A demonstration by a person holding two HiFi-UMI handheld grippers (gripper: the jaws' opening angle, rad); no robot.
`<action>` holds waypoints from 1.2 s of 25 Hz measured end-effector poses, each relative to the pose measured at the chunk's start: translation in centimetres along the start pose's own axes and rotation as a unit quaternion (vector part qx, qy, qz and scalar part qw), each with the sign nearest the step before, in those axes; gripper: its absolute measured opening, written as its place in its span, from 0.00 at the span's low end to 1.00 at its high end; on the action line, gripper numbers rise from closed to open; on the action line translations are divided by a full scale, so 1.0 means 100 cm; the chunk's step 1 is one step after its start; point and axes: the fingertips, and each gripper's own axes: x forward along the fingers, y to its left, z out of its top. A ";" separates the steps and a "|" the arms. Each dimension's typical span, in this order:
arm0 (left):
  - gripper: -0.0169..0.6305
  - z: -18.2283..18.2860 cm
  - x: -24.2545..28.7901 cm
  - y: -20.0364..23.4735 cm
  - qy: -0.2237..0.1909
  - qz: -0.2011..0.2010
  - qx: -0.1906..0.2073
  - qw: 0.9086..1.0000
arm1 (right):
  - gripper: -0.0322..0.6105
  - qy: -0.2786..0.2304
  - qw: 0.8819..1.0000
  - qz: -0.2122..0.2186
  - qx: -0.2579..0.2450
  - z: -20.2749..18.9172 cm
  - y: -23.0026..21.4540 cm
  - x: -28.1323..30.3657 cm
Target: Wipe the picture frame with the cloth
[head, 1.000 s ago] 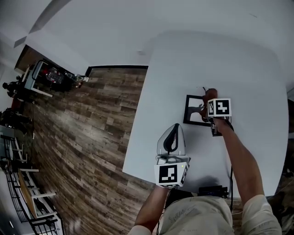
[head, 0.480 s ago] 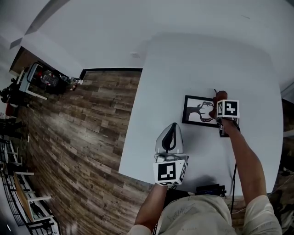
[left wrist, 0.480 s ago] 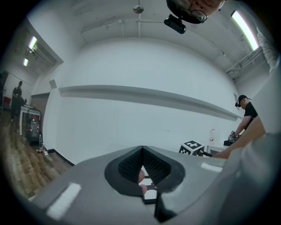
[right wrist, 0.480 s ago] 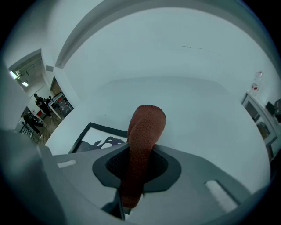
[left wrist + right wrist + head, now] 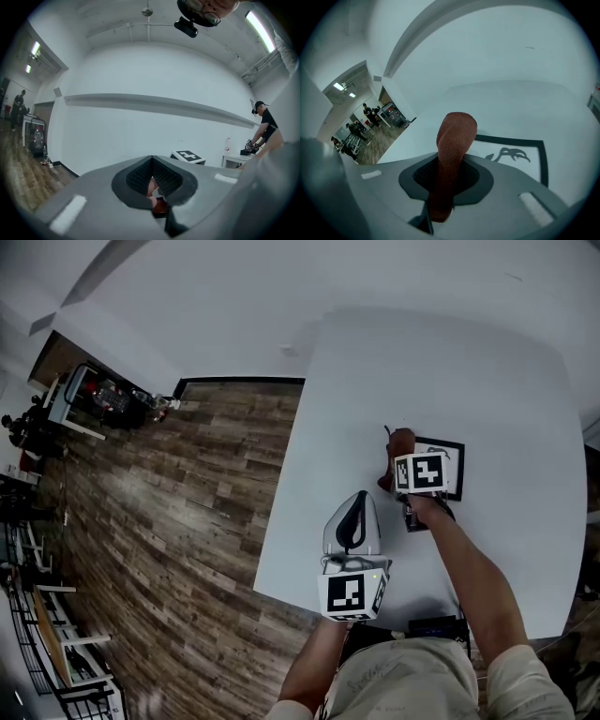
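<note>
On the white table (image 5: 487, 362) lies a black picture frame (image 5: 448, 463) holding a white print with a dark antlered figure (image 5: 513, 153). My right gripper (image 5: 405, 465) is shut on a rust-brown cloth (image 5: 397, 448), which stands up from the jaws (image 5: 452, 154). The cloth is at the frame's left edge; I cannot tell whether it touches. The gripper's marker cube covers part of the frame in the head view. My left gripper (image 5: 356, 501) hangs near the table's front left, shut, with nothing held (image 5: 153, 185), apart from the frame.
The table's left edge (image 5: 286, 474) drops to a wood floor (image 5: 187, 493). A small black device (image 5: 433, 626) sits at the table's near edge by the person's body. People and equipment stand far off at the left (image 5: 356, 126).
My right gripper has carried the cloth leftward across the picture frame, from its right side to its left edge. The left gripper has stayed where it was.
</note>
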 end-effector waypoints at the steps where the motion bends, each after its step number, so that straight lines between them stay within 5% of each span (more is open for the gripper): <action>1: 0.03 0.001 -0.002 0.001 0.001 0.001 0.001 1.000 | 0.19 0.006 1.000 0.002 -0.004 -0.003 0.010 0.006; 7: 0.03 0.000 -0.008 0.012 0.003 0.008 0.004 1.000 | 0.19 0.029 1.000 -0.011 -0.007 -0.022 0.009 0.024; 24: 0.03 -0.017 0.011 -0.031 0.007 -0.044 -0.014 0.999 | 0.19 0.012 0.992 -0.123 0.035 -0.044 -0.144 -0.067; 30: 0.03 -0.018 0.013 -0.039 0.007 -0.050 -0.013 0.999 | 0.19 0.012 0.989 -0.137 0.044 -0.052 -0.161 -0.077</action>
